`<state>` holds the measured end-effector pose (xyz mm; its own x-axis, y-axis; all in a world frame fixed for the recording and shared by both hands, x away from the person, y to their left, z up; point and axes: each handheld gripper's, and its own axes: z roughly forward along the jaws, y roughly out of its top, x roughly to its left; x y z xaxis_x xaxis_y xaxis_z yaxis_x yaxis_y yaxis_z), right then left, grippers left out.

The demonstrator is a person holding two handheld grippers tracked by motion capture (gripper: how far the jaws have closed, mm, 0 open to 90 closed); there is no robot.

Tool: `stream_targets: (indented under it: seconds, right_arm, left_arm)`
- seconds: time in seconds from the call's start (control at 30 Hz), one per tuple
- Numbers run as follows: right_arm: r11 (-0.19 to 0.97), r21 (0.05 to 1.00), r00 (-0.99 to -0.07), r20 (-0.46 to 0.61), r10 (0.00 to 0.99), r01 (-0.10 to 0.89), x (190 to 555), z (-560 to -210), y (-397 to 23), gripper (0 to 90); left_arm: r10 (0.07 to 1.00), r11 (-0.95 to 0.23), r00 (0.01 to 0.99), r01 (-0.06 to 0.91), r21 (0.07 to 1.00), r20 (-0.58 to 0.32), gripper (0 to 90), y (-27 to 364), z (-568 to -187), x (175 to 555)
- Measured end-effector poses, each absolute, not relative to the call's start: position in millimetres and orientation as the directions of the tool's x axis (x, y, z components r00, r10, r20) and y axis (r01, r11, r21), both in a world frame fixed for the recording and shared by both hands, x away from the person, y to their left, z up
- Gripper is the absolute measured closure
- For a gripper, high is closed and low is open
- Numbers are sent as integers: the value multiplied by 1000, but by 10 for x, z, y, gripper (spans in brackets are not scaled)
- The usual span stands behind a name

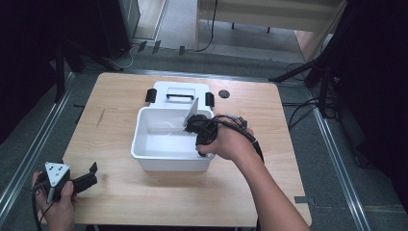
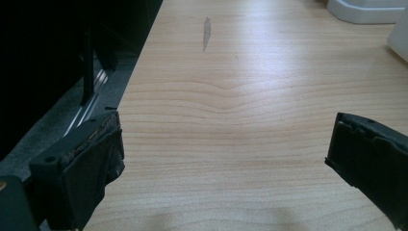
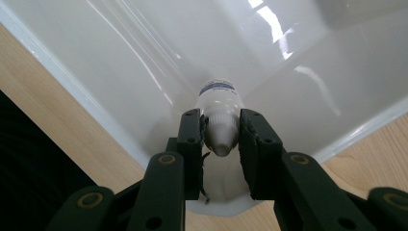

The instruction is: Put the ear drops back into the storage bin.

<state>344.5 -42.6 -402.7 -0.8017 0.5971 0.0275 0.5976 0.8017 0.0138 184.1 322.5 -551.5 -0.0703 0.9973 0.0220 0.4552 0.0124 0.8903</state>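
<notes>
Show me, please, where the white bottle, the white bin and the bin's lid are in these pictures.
white bottle (image 3: 220,130): right gripper view, its cap end between the right gripper's fingers.
white bin (image 1: 144,156): high view, its near-left rim.
lid (image 1: 166,88): high view, its white top beside the black handle.

We have bare worktop (image 1: 120,192) along the near and left sides. The white bin (image 1: 144,139) stands mid-worktop, its lid (image 1: 178,89) touching behind. Our right gripper (image 1: 204,132) fills the bin's right corner; its left half lies free.
</notes>
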Motion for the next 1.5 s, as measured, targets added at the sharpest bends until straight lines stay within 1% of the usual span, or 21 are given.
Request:
stream_targets:
  seconds: [0.37,1.13,1.5]
  right_arm:
    - [822,-23,-821,17,570,570,3447,-4141,-399,722]
    - [838,-51,-839,8,544,543,3471,-4288,-364,723]
    - [830,-58,-831,8,556,555,3484,-4342,-346,722]
  left_arm:
    - [997,9,-69,456,890,25,0,3225,-5515,1841]
    - [997,12,-70,457,889,23,0,3226,-5514,1840]
    - [997,12,-73,458,889,24,0,3225,-5515,1842]
